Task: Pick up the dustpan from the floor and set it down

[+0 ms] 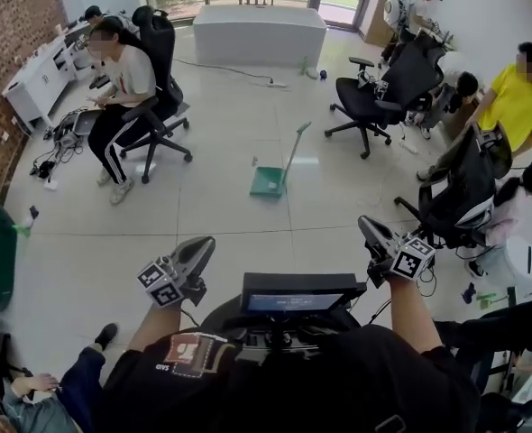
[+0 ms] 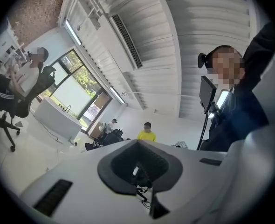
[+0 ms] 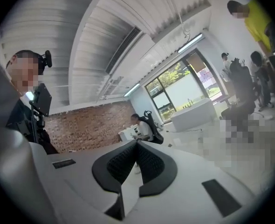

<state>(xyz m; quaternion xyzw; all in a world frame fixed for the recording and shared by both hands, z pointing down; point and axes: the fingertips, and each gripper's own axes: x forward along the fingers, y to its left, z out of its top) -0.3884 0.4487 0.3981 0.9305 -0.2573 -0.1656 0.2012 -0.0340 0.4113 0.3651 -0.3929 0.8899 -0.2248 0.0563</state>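
Left gripper (image 1: pixel 197 253) and right gripper (image 1: pixel 372 234): jaws together, gripping nothing, held in the air. Green dustpan (image 1: pixel 269 182) sits on the floor (image 1: pixel 230 228) well ahead, with office chairs (image 1: pixel 385 93) on either side.

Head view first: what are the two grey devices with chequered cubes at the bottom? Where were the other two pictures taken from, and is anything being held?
There is no robot here. A person wears a head camera that looks down and holds a grey hand-held gripper in each hand: the left gripper and the right gripper. The chequered cubes are part of the grippers. The other two pictures come from a camera riding on each gripper, looking along its two fingers into the room. Both pairs of fingers are closed on nothing. The green plastic long-handled dustpan sits untouched on the pale tiled floor ahead, with its handle up.
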